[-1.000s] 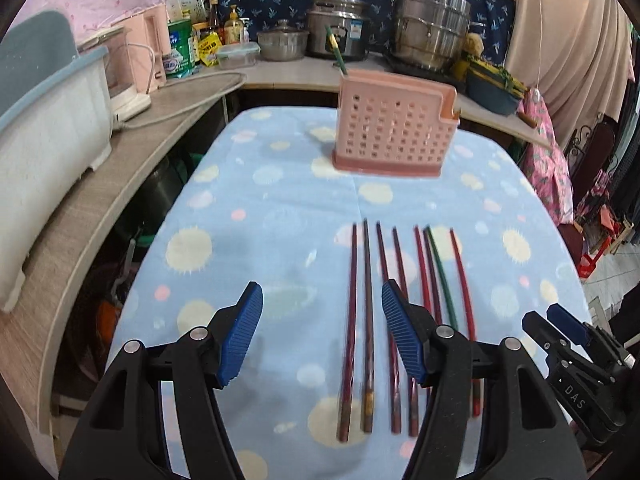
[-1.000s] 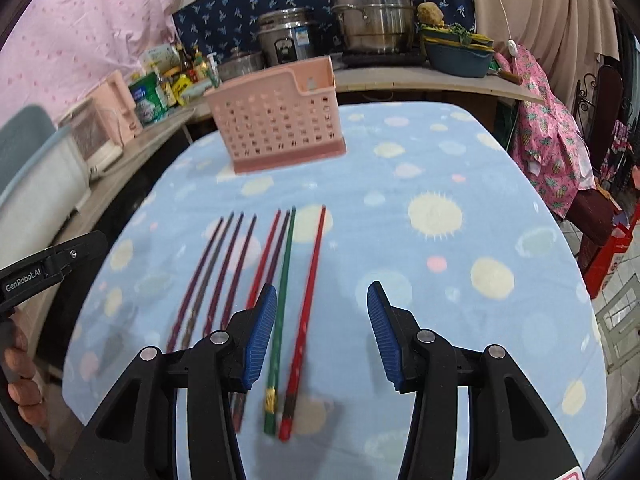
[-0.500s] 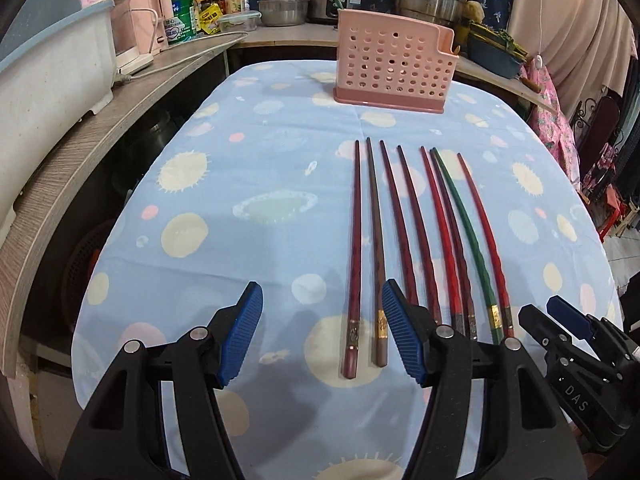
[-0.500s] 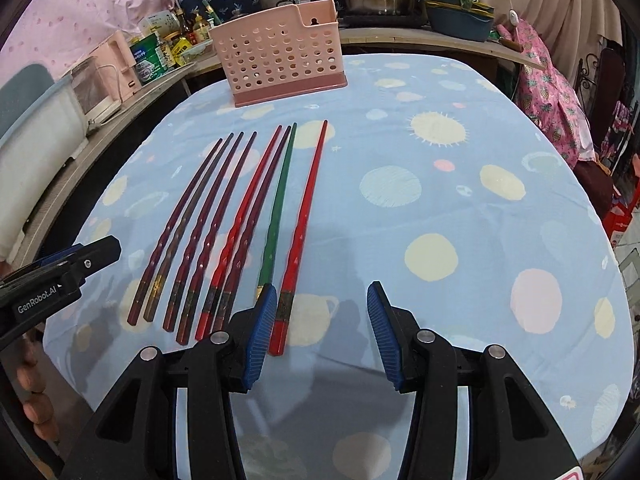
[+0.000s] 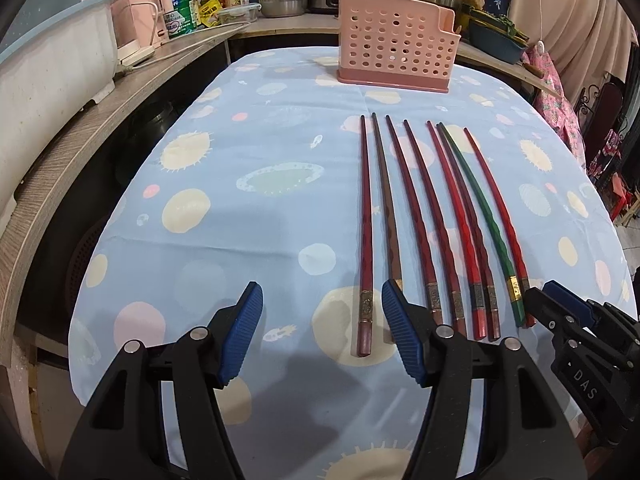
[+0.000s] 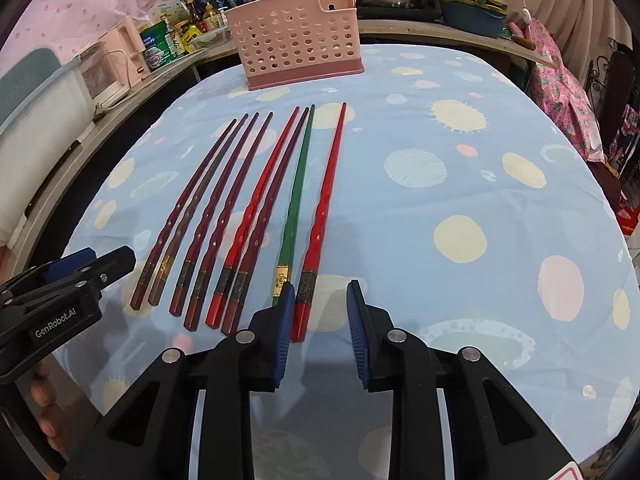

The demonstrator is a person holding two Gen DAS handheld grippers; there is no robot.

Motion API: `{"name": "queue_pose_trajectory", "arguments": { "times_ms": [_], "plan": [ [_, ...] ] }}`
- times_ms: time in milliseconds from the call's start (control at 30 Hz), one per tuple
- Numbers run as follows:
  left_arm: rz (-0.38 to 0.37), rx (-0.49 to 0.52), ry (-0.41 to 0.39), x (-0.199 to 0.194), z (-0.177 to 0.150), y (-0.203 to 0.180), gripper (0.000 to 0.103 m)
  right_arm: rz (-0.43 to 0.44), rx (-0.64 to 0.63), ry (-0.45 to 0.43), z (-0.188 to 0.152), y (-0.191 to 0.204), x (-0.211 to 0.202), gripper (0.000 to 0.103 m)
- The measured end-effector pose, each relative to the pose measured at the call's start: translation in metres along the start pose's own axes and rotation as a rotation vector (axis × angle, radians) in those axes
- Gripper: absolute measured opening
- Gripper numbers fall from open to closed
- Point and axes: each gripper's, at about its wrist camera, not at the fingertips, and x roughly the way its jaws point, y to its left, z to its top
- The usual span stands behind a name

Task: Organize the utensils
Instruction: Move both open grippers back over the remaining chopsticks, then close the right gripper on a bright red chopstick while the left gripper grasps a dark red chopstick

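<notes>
A table covered in a pale blue cloth printed with yellow suns and pastel planets [image 5: 248, 152] filled the middle of both views. At its far end stood a pink perforated plastic utensil basket [image 5: 394, 54], upright, well apart from everything else on the cloth.

Between the basket and the near edge lay eight long lacquered chopsticks [image 5: 436, 220] side by side, thin tips pointing far toward the basket, thick banded butts near. From left to right they ran dark maroon, brown, two more dark red ones, a bright red and a dark one lying almost touching, then a green chopstick [image 6: 298, 196] and a bright red chopstick with a spiral-cut handle [image 6: 326, 204] at the right end.

These looked light, stiff and glossy, so probably slippery; being slender and lying flat on soft cloth, each would likely be easiest to pinch at the thicker, twisted butt end, near the metallic band, where the ridges give some purchase. Closely paired neighbours could be dragged along by accident.

The left gripper [image 5: 322, 330] hung above the near edge with its blue ribbed pads spread wide and nothing between them, the leftmost maroon chopstick [image 5: 365, 236] lying just inside its right pad. The right gripper [image 6: 320, 334] was likewise parted and empty, its gap lined up over the butt of the rightmost red chopstick.
</notes>
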Motion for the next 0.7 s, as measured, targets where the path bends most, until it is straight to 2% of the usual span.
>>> {"name": "queue_pose_trajectory", "arguments": {
  "times_ms": [400,567,700],
  "plan": [
    [0.009,0.007,0.028,0.012,-0.002,-0.001,0.059,-0.009,-0.010,0.000,0.000,-0.001,0.003,0.014],
    [0.013,0.008,0.040,0.017,-0.003,-0.001,0.059,-0.005,0.001,0.002,0.002,-0.007,0.003,0.007],
    [0.016,0.008,0.048,0.019,-0.003,-0.001,0.059,0.002,0.006,0.002,0.002,-0.009,0.004,0.006]
  ]
}}
